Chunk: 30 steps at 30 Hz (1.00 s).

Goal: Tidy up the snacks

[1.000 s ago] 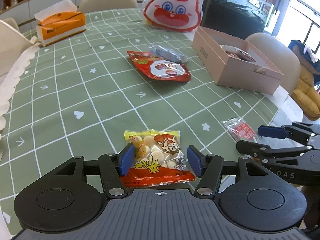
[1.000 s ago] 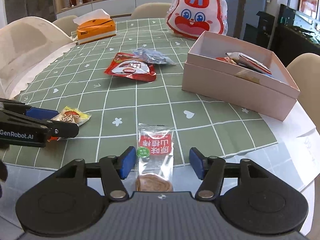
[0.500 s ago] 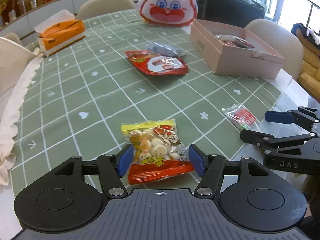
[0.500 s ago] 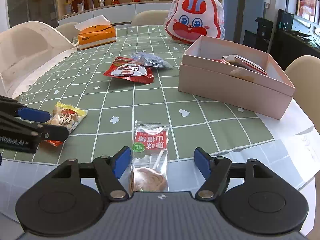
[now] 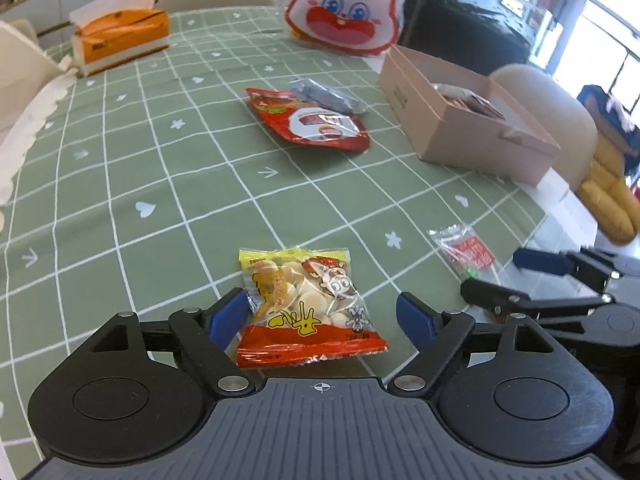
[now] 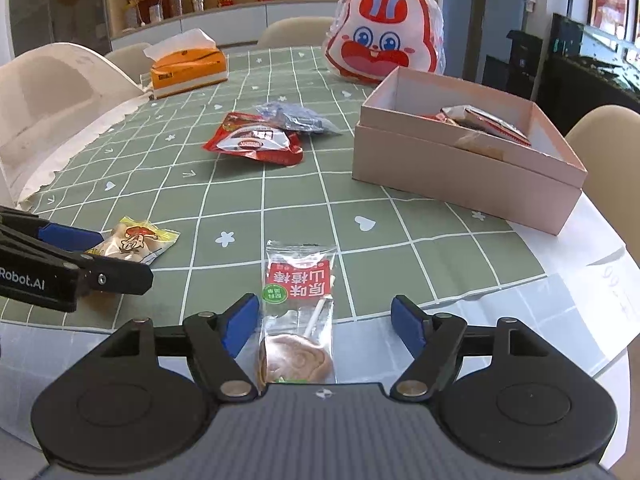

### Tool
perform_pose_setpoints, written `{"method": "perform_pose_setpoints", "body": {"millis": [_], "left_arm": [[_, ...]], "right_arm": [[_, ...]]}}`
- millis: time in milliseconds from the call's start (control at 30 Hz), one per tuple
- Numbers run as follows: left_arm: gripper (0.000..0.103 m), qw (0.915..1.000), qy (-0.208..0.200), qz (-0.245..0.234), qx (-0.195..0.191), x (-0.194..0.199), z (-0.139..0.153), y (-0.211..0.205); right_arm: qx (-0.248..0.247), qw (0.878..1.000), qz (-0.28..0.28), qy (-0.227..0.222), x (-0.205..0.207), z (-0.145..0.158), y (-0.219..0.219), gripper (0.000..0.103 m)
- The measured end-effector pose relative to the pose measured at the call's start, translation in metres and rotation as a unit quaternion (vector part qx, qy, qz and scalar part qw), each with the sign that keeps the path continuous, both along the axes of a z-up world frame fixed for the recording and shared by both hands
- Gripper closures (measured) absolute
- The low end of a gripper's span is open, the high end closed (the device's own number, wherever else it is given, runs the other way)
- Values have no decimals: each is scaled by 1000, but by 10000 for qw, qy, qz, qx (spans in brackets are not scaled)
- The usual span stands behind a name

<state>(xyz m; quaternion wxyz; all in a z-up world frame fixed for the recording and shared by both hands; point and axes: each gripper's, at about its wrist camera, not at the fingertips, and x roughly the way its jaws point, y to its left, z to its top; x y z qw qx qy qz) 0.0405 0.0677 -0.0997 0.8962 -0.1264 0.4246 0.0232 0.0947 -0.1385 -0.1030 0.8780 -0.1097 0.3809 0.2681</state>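
A yellow-and-red biscuit packet (image 5: 304, 300) lies on the green checked tablecloth (image 5: 160, 168) between the jaws of my left gripper (image 5: 320, 312). These jaws are opening, and the right pad stands clear of the packet. A clear lollipop packet with a red label (image 6: 298, 300) lies at the table's near edge between the jaws of my right gripper (image 6: 324, 316). Those jaws are opening too, with neither pad pressing on it. The open pink box (image 6: 460, 172) with several snacks inside stands at the right. A red packet (image 6: 256, 142) and a grey-blue packet (image 6: 296, 118) lie mid-table.
A rabbit-face bag (image 6: 384, 44) stands behind the pink box. An orange tissue box (image 6: 188, 64) sits at the far left. Cream chairs ring the table. White paper (image 6: 580, 272) covers the near right corner. My left gripper (image 6: 112, 254) shows at the left edge of the right wrist view.
Both grippers' jaws have spread wider around their packets. The biscuit packet and the lollipop packet still lie on the table where they were.
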Motion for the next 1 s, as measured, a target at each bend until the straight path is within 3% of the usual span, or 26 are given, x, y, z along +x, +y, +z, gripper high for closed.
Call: {"method": "perform_pose_setpoints", "body": {"millis": [133, 200, 267, 367, 633, 1000], "left_arm": [[17, 9999, 78, 119, -83, 4, 1, 1], [17, 9999, 66, 110, -51, 4, 1, 0], [18, 10000, 9, 80, 36, 2, 0, -2], [38, 9992, -72, 215, 323, -3, -1, -5], [41, 9995, -236, 186, 56, -9, -1, -8], [43, 9968, -333, -660, -291, 1, 17, -61]], "right_arm": [[-136, 9999, 17, 85, 0, 2, 7, 30], [-197, 9996, 170, 102, -2, 5, 11, 41], [-303, 9987, 401, 126, -5, 8, 17, 62], [-502, 9967, 628, 124, -11, 12, 23, 67], [-548, 9969, 527, 218, -5, 21, 9, 70], [-261, 9996, -67, 103, 10, 49, -37, 70]]}}
